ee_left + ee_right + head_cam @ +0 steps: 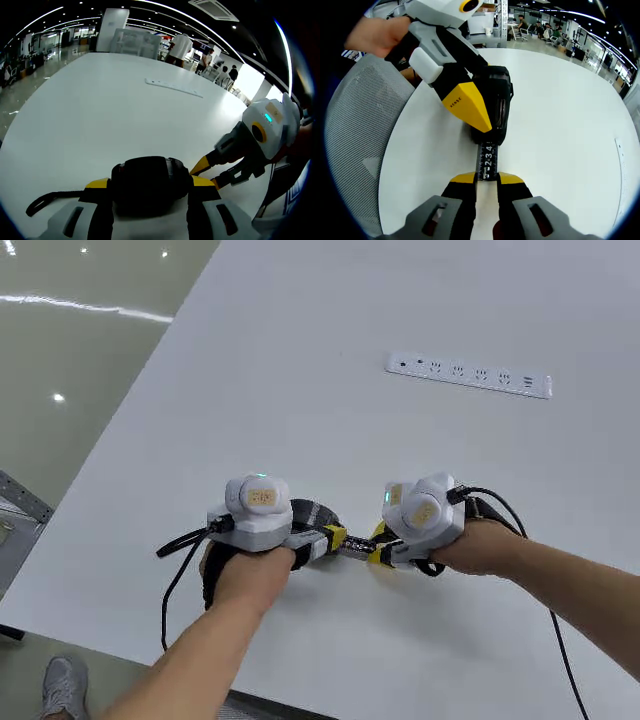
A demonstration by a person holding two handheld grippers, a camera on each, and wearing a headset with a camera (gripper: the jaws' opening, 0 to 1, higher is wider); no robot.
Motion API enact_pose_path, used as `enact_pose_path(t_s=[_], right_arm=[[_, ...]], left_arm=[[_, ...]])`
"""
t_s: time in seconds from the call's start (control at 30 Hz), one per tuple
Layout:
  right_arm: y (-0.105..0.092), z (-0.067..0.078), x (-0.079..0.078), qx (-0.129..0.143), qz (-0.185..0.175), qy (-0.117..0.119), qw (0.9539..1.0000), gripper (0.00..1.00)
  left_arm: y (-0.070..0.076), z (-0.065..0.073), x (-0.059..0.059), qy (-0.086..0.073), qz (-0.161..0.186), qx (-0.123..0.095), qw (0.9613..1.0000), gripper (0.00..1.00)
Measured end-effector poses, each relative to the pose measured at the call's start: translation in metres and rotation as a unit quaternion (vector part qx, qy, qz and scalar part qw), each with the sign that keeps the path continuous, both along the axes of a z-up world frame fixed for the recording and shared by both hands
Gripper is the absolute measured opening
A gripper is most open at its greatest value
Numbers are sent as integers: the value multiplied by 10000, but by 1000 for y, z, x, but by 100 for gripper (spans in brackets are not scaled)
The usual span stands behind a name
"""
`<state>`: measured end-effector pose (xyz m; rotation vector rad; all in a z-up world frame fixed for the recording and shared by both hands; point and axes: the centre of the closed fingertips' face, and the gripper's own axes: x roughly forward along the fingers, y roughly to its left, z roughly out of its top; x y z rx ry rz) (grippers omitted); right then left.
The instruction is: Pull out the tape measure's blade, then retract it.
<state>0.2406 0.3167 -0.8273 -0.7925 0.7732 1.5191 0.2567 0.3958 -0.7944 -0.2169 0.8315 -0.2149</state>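
Observation:
A black tape measure (312, 517) rests on the white table (330, 390) between the two grippers. My left gripper (150, 186) is shut on its case (149, 184), yellow-tipped fingers on either side. A short stretch of black blade with white numbers (487, 160) runs out of the case (492, 102) toward my right gripper (486, 179), which is shut on the blade's end. In the head view the left gripper (318, 540) and the right gripper (378, 545) sit close together near the table's front edge. The right gripper (212, 172) comes into the left gripper view from the right.
A white power strip (468, 374) lies further back on the table, right of centre. A grey mesh chair back (360, 145) stands beside the table. Cables trail from both grippers. The table's left edge drops to a shiny floor (70, 350). People stand far behind (177, 49).

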Motion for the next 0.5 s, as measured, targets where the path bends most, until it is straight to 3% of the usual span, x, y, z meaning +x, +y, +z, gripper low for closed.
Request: enact_pose_path(t_s=[0.5], right_arm=[[11, 1, 1, 51, -12, 13, 10000, 11]], left_arm=[[1, 1, 1, 3, 9, -34, 10000, 55]])
